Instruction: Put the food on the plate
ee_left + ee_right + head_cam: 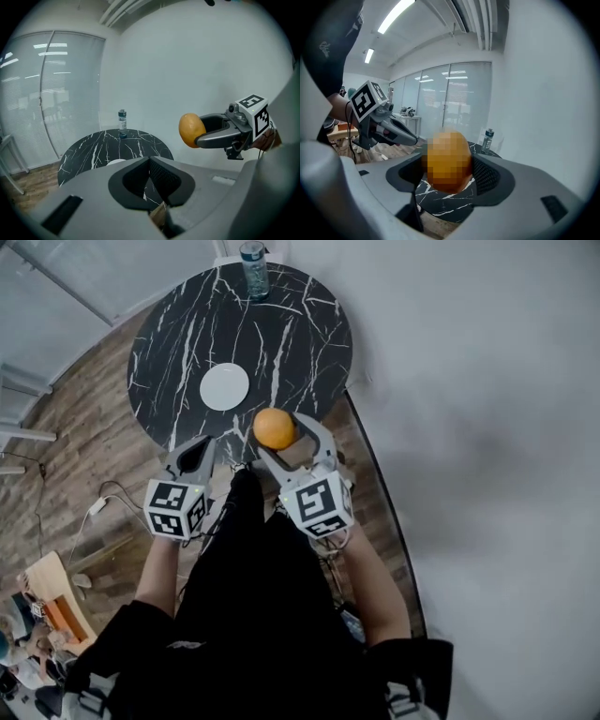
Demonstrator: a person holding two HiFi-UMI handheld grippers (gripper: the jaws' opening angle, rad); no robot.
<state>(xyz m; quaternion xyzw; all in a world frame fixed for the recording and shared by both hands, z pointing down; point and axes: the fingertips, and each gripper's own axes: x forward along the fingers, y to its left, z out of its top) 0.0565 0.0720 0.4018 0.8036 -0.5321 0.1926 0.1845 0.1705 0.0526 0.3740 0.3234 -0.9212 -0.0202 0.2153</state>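
Observation:
An orange [274, 427] is clamped between the jaws of my right gripper [281, 435], held in the air over the near edge of the round black marble table [291, 343]. In the right gripper view the fruit [447, 161] fills the gap between the jaws. A white plate [225, 387] lies empty on the table, just beyond and left of the orange. My left gripper [194, 457] is shut with nothing in it, near the table's front edge and left of the right gripper. The left gripper view shows the orange [191, 130] to its right.
A water bottle [254, 268] stands at the table's far edge. A white wall [487, 381] runs close along the table's right side. Wooden floor with a cable and plug [97, 505] lies to the left, and glass partitions [51, 93] stand beyond.

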